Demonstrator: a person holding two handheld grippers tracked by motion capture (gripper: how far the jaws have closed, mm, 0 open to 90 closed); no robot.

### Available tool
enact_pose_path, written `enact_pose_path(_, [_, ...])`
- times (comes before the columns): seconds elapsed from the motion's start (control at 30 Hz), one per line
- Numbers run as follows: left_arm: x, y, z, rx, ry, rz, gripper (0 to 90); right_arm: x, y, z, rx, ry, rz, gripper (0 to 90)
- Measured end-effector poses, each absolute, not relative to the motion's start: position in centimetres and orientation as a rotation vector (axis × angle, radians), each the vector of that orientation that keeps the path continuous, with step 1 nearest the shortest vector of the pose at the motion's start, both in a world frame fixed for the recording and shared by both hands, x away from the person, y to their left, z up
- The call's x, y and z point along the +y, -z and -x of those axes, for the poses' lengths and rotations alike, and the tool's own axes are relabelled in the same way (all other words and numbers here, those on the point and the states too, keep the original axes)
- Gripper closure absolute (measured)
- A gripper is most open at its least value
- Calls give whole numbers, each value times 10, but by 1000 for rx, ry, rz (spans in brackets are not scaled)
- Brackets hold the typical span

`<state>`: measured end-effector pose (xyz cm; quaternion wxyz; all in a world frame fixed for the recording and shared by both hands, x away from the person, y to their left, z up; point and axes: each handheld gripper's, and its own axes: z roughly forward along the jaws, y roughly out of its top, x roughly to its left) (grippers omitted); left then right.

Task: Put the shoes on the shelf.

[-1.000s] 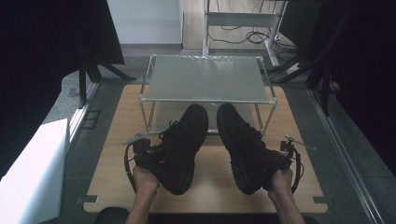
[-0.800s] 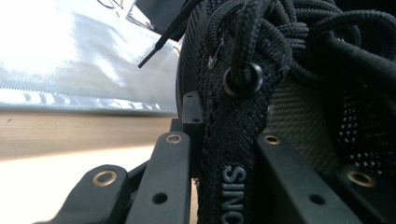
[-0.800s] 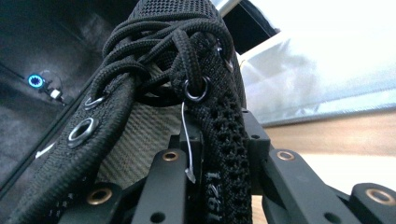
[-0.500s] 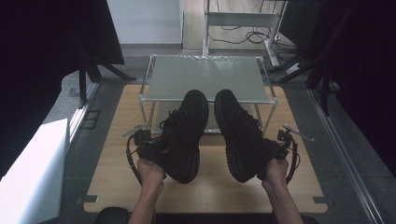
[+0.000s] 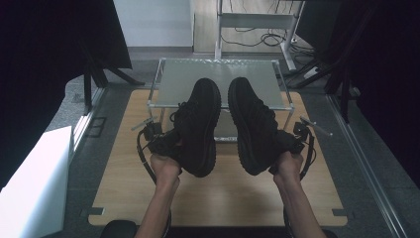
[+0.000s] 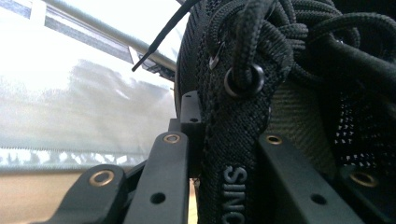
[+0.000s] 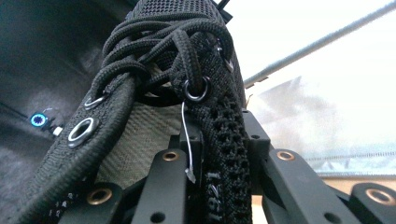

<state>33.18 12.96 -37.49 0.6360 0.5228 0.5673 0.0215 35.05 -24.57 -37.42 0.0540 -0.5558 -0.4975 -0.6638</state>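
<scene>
Left tongs (image 5: 166, 141) clamped narrow on the collar edge of the left black sneaker (image 5: 198, 124), mesh and printed lettering pinched between both jaws in the left gripper view (image 6: 224, 186). Eyelet (image 6: 242, 80) and knotted laces (image 6: 289, 32) just above the grip. Right tongs (image 5: 287, 141) likewise closed tight on the collar of the right black sneaker (image 5: 253, 124), fabric squeezed between the jaws in the right gripper view (image 7: 215, 186); loose white thread (image 7: 187, 140) hanging beside it. Both shoes held off the wooden table (image 5: 223, 198), side by side, toes pointing away from the tongs, over the frosted-top metal rack (image 5: 173, 84) ahead. Left hand (image 5: 166, 166) and right hand (image 5: 288, 166) behind the tongs.
</scene>
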Motion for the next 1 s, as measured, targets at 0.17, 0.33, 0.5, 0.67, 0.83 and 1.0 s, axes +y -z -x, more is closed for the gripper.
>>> enact_pose_path(0.17, [127, 368, -344, 1312, -52, -1186, 796, -238, 368, -362, -1521, 2011, 1719, 768])
enact_pose_path(0.33, [123, 358, -359, 1327, -64, -1187, 795, -231, 359, -375, -1540, 2012, 1747, 767])
enact_pose_path(0.5, [122, 349, -375, 1352, -82, -1192, 796, -226, 354, -389, -1535, 2001, 1778, 768])
enact_pose_path(0.67, [122, 344, -387, 1384, -89, -1181, 795, -222, 349, -401, -1540, 1987, 1811, 768])
enact_pose_path(0.83, [122, 339, -400, 1418, -94, -1172, 795, -220, 342, -413, -1539, 1987, 1835, 768])
enact_pose_path(1.0, [124, 332, -412, 1449, -117, -1169, 795, -219, 332, -425, -1545, 1996, 1865, 768])
